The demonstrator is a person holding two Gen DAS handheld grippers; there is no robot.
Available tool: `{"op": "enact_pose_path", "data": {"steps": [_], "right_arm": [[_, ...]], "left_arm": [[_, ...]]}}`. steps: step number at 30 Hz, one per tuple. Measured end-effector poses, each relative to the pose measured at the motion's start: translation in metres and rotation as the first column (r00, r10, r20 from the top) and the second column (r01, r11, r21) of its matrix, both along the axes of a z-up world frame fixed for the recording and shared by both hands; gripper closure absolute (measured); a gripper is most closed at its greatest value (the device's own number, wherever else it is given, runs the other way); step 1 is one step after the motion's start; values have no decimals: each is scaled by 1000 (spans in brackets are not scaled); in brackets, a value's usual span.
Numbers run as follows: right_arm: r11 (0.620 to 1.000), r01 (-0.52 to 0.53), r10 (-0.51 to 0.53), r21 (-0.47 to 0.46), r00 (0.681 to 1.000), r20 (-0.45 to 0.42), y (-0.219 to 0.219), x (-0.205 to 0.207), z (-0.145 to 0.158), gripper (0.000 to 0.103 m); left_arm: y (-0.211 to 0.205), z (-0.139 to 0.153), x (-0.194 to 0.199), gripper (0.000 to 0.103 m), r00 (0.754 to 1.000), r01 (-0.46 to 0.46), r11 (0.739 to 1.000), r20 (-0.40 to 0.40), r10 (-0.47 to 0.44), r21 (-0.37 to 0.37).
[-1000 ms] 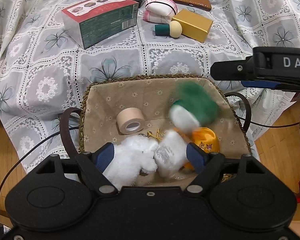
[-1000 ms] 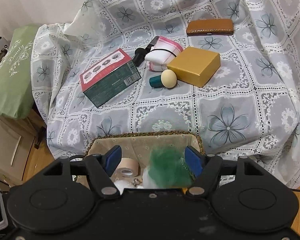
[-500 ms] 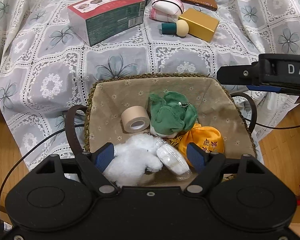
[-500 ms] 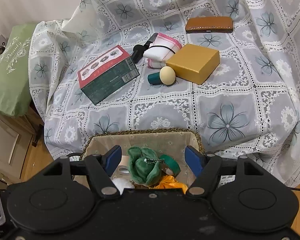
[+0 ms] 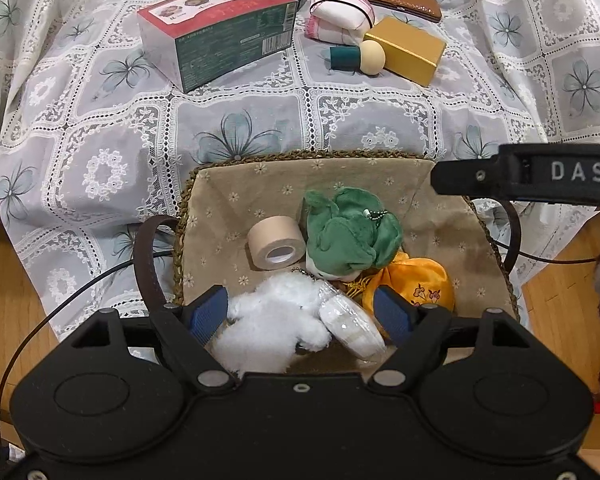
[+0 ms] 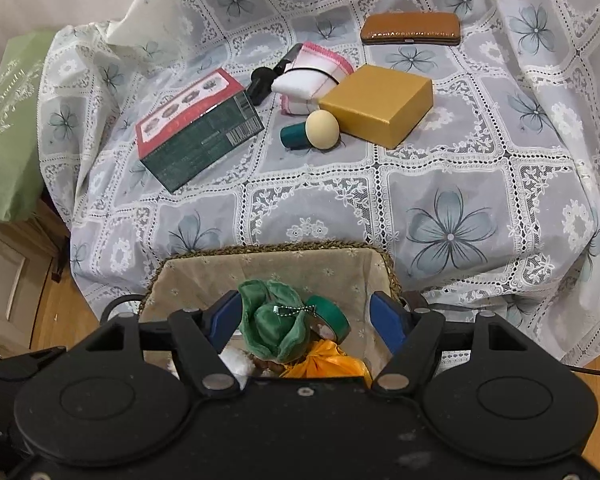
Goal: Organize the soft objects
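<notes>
A woven basket [image 5: 236,160] with a beige flowered liner stands at the near edge of the lace cloth. In it lie a green plush [image 5: 348,240], a beige tape roll [image 5: 276,242], a white fluffy plush [image 5: 276,320], a clear-wrapped white round pack [image 5: 352,324] and a yellow satin pouch [image 5: 412,284]. My left gripper [image 5: 300,314] hangs open over the white plush and the pack, its pads off them. My right gripper [image 6: 306,320] is open above the green plush [image 6: 276,328], which rests in the basket [image 6: 268,250].
On the cloth behind the basket lie a red and green carton [image 6: 198,128], a pink and white folded cloth bundle [image 6: 312,76], a beige sponge on a teal base [image 6: 316,130], a gold box [image 6: 380,104] and a brown case [image 6: 410,28]. A green cushion [image 6: 8,120] sits at the left. Wooden floor borders the cloth.
The green plush dropped from between the right jaws into the basket and settled beside the tape roll. The white round pack tipped over toward the right. Both grippers stayed roughly in place.
</notes>
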State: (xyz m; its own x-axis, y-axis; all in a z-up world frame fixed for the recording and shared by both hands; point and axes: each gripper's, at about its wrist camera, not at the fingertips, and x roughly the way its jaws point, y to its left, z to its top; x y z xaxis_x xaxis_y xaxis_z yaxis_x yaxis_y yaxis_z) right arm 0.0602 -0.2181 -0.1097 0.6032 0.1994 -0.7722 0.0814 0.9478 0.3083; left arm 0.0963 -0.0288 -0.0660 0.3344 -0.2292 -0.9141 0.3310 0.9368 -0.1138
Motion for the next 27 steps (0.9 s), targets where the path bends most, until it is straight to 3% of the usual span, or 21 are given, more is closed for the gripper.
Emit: {"op": "enact_pose_path", "data": {"steps": [12, 27], "right_arm": [[999, -21, 21, 28, 1000, 1, 1, 17, -1, 32], [997, -33, 26, 65, 995, 99, -19, 48, 21, 32]], "left_arm": [[-5, 3, 17, 27, 1000, 11, 1000, 7, -11, 28], [-31, 18, 52, 27, 1000, -4, 998, 9, 4, 70]]}}
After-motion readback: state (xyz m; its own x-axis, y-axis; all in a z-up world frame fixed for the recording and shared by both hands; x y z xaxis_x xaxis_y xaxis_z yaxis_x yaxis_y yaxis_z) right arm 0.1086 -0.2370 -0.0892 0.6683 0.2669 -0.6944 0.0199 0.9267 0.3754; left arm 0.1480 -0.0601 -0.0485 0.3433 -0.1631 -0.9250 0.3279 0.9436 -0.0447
